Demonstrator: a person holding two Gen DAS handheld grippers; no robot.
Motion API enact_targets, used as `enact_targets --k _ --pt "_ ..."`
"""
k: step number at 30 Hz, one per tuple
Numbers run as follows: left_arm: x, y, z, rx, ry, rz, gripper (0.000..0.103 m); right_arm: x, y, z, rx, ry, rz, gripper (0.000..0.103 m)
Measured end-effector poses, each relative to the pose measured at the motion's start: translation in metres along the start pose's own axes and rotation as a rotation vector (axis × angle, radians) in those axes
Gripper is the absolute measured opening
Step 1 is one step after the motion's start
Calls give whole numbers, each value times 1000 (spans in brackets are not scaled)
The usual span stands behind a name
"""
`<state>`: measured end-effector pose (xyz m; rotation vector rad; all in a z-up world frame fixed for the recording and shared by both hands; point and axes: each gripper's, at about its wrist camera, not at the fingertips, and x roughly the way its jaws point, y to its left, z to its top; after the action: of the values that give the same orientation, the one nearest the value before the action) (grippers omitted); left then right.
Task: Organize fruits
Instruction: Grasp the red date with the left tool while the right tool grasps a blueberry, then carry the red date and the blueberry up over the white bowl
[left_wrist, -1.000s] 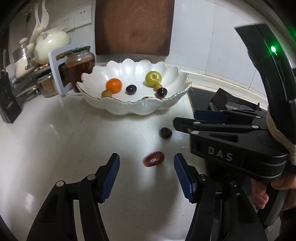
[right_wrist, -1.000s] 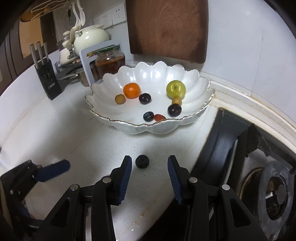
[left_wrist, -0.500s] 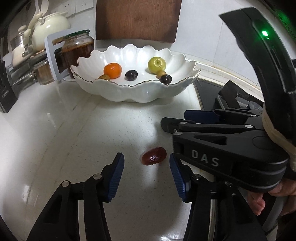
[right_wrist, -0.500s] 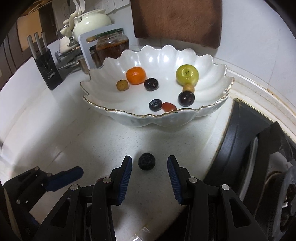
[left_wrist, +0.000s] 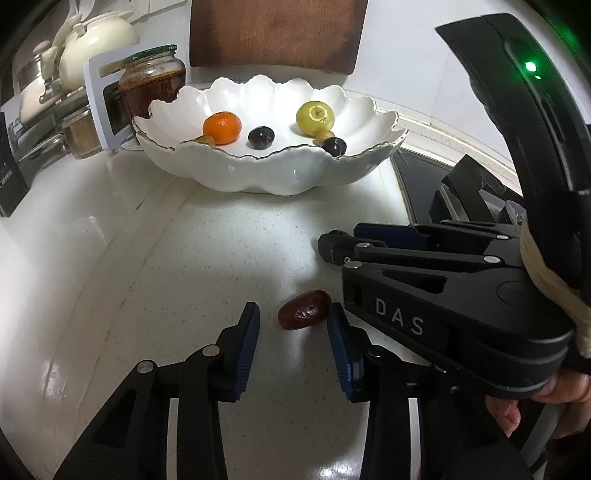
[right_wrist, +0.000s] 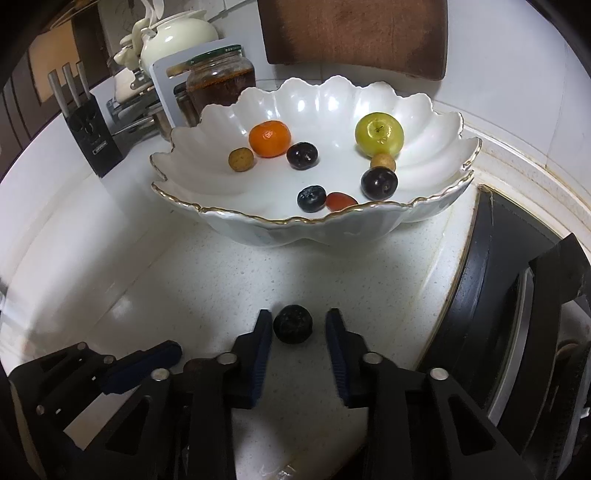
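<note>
while the left gripper (left_wrist: 293, 325) is sitting wide open around the red date (left_wrist: 303, 314) on the counter (left_wrist: 207, 258), the right gripper (right_wrist: 298, 330) is waiting open around the dark berry (right_wrist: 292, 324). both fruits are looking round and slippery, so i think they may be rolling away if the fingers are closing off-centre, and the two grippers, being so near, may be bumping on the way to the white bowl (right_wrist: 332, 229).

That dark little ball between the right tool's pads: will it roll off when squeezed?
Probably it could: the dark fruit looks round and sits loose on the smooth counter. Its skin looks wrinkled, so likely soft. The right tool stands open around it.
</note>
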<state>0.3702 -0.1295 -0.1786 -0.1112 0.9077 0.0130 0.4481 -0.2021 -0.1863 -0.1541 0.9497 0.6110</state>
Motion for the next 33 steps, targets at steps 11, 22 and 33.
enact_targets --k 11,22,33 --pt "0 0 -2 7 -16 -31 25 -13 -2 -8 32 -24 -25 23" --pt "-17 10 -2 -5 -56 -14 24 -31 1 -22 61 -42 -55 23" --pt "-48 22 6 21 -120 -20 22 -59 12 -24 73 -100 -88 23"
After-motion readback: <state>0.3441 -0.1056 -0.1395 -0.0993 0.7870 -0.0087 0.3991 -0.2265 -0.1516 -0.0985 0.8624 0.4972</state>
